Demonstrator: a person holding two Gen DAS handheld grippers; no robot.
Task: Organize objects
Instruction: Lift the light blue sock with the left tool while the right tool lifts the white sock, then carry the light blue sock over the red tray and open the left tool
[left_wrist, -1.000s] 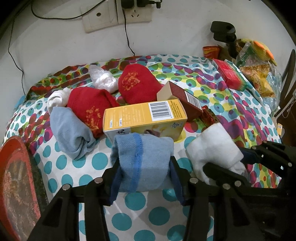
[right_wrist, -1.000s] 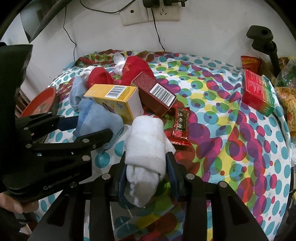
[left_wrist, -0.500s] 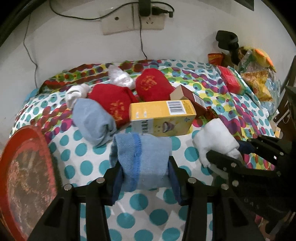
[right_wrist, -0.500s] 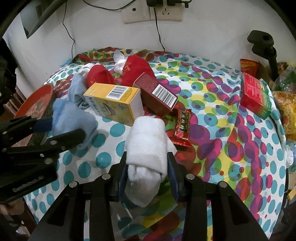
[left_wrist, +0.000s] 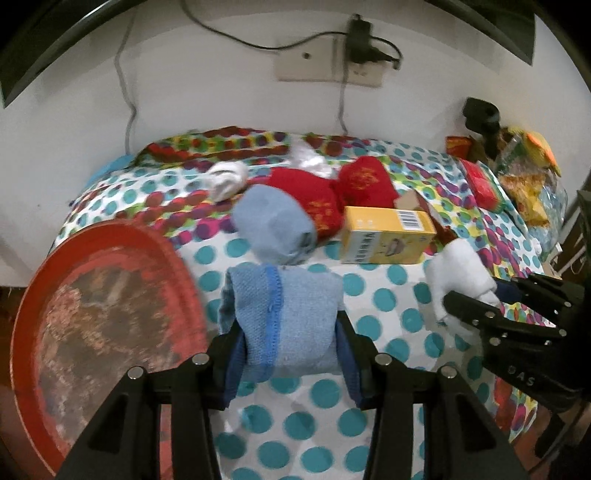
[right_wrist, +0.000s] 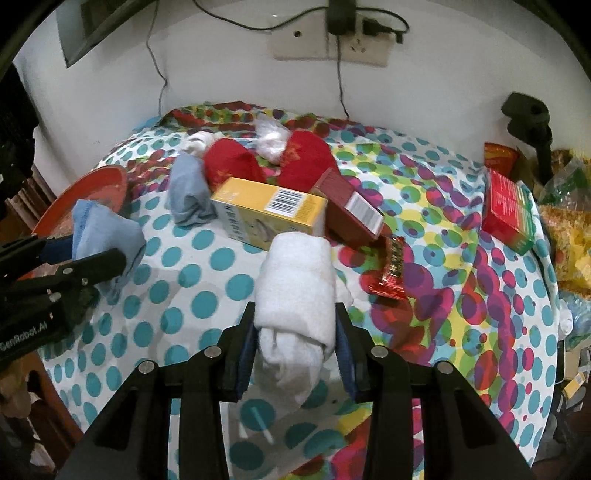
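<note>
My left gripper (left_wrist: 288, 339) is shut on a rolled light-blue sock (left_wrist: 284, 314), lifted above the dotted tablecloth just right of a red tray (left_wrist: 103, 314). In the right wrist view that same blue sock (right_wrist: 105, 236) hangs at the left. My right gripper (right_wrist: 295, 339) is shut on a rolled white sock (right_wrist: 295, 291), which shows in the left wrist view as a white sock (left_wrist: 458, 280) at the right. On the cloth lie a second blue sock (left_wrist: 273, 229), two red socks (left_wrist: 314, 199), a small white sock (left_wrist: 225, 179) and a yellow box (left_wrist: 386, 238).
A dark-red box (right_wrist: 347, 210) leans behind the yellow box (right_wrist: 273, 214), with a red snack wrapper (right_wrist: 391, 269) beside it. A red-and-green box (right_wrist: 509, 206) and snack bags (left_wrist: 524, 184) crowd the right edge. A black clamp (right_wrist: 528, 122) and wall sockets (right_wrist: 332, 48) stand behind.
Both grippers have risen with their socks. The left one has moved left, so the red tray fills more of its view; the right one shifted slightly back from the boxes.
</note>
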